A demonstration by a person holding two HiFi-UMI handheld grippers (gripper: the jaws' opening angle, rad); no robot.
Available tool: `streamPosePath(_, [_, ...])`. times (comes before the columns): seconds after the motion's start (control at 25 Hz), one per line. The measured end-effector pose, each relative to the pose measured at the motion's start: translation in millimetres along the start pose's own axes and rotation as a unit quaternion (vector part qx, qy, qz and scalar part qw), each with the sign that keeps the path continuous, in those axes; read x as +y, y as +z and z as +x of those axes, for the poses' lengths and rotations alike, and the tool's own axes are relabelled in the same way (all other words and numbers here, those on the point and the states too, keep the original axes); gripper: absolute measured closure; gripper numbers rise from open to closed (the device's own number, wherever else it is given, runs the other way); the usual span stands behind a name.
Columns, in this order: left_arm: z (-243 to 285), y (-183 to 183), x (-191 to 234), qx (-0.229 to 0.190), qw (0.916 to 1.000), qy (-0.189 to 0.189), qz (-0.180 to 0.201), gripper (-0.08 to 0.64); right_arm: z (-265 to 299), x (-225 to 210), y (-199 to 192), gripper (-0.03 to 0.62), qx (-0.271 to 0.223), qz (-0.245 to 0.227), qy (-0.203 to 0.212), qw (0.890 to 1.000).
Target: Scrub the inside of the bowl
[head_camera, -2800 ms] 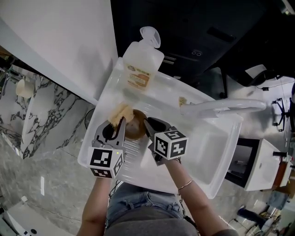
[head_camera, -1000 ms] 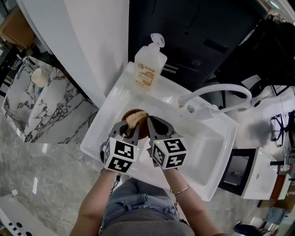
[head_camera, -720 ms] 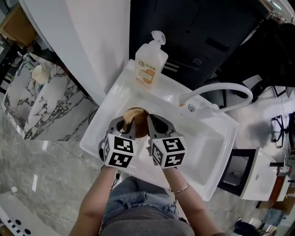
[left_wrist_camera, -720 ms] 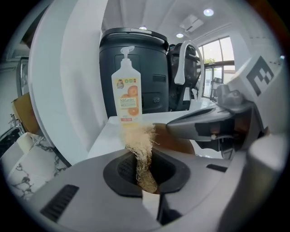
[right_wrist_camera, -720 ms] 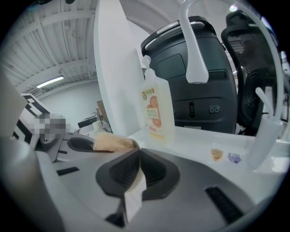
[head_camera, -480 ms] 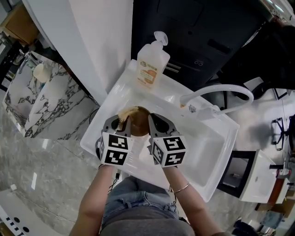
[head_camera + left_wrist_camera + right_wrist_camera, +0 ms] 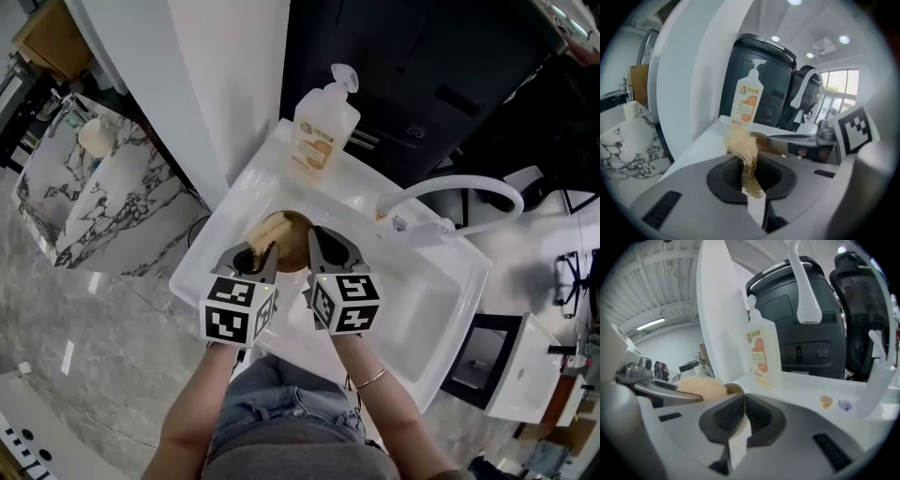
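1. Your left gripper (image 7: pixel 261 249) shows lower left of centre in the head view. Its jaws are clamped tight on a tan fibre scrubber (image 7: pixel 745 161), and the tuft pokes out past the tips.
2. The scrubber now lies over the bowl's upper-left part. A second ago it was nearer the bowl's middle, and half a second ago it was out at the left rim. You are sweeping it back and forth, so the scrub looks well under way.
3. The brown bowl (image 7: pixel 295 246) sits centre frame in the left half of the white sink (image 7: pixel 427 300), below the soap bottle (image 7: pixel 323 131). It has kept its place in the sink through these seconds.
4. Your right gripper (image 7: pixel 317 240), just right of centre, has its jaws pinched together on the bowl's right rim (its own view shows the brown edge at the tips). That hold is unchanged, and it steadies the bowl against your strokes.
5. The strokes have favoured the left side. The inner wall near the right gripper probably still needs a pass. No view shows how hard the scrubber presses.
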State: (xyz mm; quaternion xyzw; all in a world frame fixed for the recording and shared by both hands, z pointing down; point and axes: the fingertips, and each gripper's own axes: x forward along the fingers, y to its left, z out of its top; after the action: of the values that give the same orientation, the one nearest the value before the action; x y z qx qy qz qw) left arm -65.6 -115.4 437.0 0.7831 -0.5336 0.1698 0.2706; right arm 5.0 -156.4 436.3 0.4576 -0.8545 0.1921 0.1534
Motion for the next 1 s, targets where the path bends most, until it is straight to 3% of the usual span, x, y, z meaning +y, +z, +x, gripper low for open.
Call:
streamPosePath(0.16, [12, -7, -20, 0.021, 0.9976, -0.052, -0.042, 0.52, -1, 10, 6, 0.572, -0.012, -0.024, 0.003, 1.0])
streamPosePath(0.28, [21, -12, -24, 0.036, 0.9972, -0.053, -0.038, 0.52, -3, 14, 9, 0.572, -0.016, -0.042, 0.004, 0.999])
streamPosePath(0.52, [31, -19, -17, 0.062, 0.9976, -0.014, 0.026, 0.52, -6, 12, 10, 0.571, -0.018, -0.048, 0.002, 0.999])
streamPosePath(0.8, [26, -24, 9, 0.071, 0.9924, 0.05, 0.087, 0.52, -2, 6, 6, 0.572, -0.012, -0.053, -0.009, 0.999])
streamPosePath(1.0, [15, -22, 27, 0.062, 0.9899, 0.082, 0.097, 0.518, 1, 2, 4, 0.572, -0.01, -0.05, -0.012, 0.999])
